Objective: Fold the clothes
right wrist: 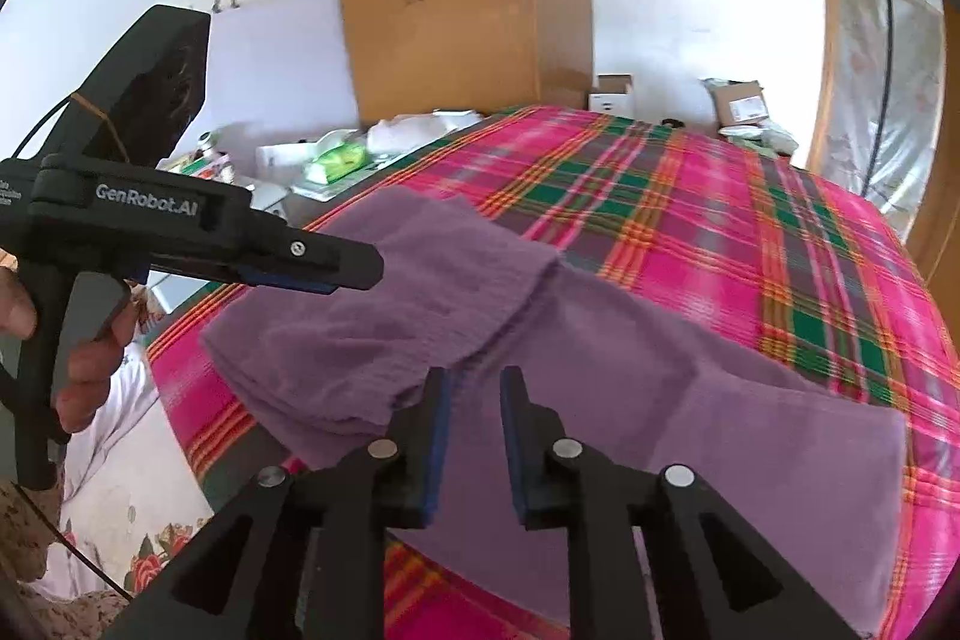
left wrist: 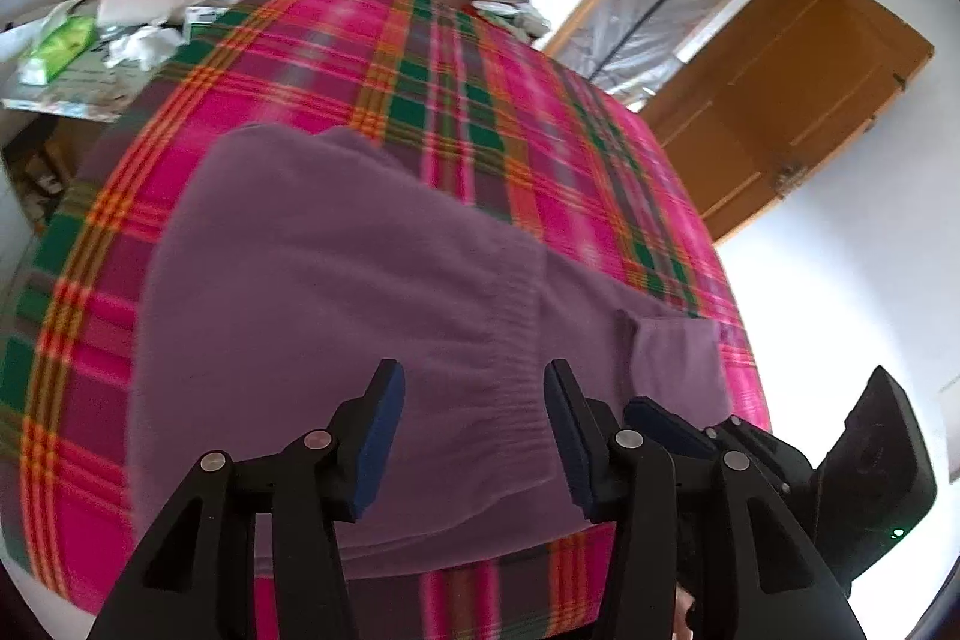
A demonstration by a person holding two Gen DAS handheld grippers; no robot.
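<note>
Looking along your left gripper (left wrist: 474, 394), you see its two blue pads standing well apart, with nothing between them – they hang above the ribbed hem of the purple sweater (left wrist: 336, 292) and do not press on it. The sweater lies flat on the pink plaid blanket (left wrist: 456, 88), its folded body ahead of the left gripper and to the left, and one sleeve reaching out to the right, toward the blanket's edge.

Your right gripper (right wrist: 477, 400) has its pads a small way apart – a narrow gap, and no cloth is caught in it. Below and just in front of its tips is the place where the folded part of the sweater (right wrist: 420, 292) meets the flat single layer; the thick folded stack is to the left of the tips and the flat layer spreads to the right and toward you.

In the right wrist view your left gripper (right wrist: 336, 274) is seen from the side, over the left edge of the folded stack, with your hand (right wrist: 84, 364) on its handle
</note>
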